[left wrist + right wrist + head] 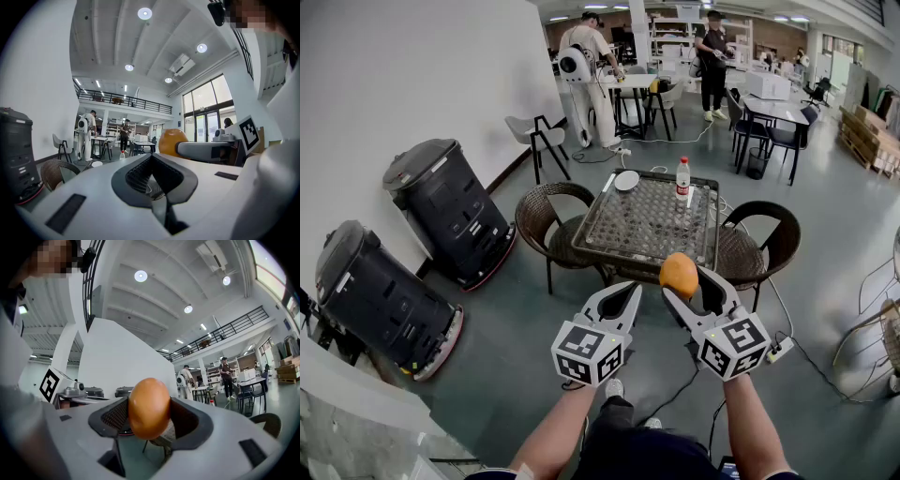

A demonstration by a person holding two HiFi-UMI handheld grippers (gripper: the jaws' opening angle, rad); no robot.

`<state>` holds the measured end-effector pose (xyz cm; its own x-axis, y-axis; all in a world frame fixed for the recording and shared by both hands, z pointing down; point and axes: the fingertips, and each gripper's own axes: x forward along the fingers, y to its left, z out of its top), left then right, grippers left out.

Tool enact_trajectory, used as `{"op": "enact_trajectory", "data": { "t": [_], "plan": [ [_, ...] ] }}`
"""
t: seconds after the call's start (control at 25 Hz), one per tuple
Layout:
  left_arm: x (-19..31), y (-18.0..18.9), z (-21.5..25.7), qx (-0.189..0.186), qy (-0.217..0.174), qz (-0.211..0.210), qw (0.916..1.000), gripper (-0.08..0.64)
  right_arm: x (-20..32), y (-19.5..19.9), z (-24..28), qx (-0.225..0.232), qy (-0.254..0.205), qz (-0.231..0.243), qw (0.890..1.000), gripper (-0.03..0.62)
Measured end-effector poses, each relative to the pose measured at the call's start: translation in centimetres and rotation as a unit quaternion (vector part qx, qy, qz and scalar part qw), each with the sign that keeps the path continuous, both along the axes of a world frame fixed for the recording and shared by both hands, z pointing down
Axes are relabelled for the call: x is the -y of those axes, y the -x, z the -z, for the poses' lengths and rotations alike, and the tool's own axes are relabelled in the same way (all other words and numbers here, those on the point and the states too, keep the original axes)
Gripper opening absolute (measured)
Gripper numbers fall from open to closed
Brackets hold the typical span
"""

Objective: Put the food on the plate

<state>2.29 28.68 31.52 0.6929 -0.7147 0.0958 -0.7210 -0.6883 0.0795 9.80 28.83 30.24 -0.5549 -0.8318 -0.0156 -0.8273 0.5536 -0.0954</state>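
Orange in my right tongs, plate not yet reached

My right tongs (687, 286) are closed around the orange (679, 274), their jaws spread wide by it and gripping it on both sides. I hold it level in the air in front of me, well short of the table (642, 261). My left tongs (633, 291) are just beside them, jaws together with nothing between them. The white plate (626, 180) sits on the far side of the table, near a bottle (682, 180), and I can see no food on it. As I judge it, the pickup is done. What is left is to carry the orange across to the table, lower it onto the plate and open the jaws.
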Motion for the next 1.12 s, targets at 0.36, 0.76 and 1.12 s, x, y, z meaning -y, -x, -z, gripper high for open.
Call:
{"op": "enact_trajectory", "data": {
  "t": [0.36,0.76,1.12],
  "plan": [
    [0.0,-0.3,-0.2,0.003,0.001,-0.001,1.0000,0.008,0.1,-0.4,0.1,0.005,0.000,0.001,1.000,0.290],
    [0.8,-0.6,-0.6,0.008,0.001,0.001,1.0000,0.008,1.0,-0.7,-0.3,0.004,0.000,0.009,1.000,0.290],
    [3.8,-0.7,-1.6,0.006,0.005,0.005,1.0000,0.009,3.8,-1.2,-1.2,-0.001,0.001,0.011,1.000,0.288]
  ]
}}
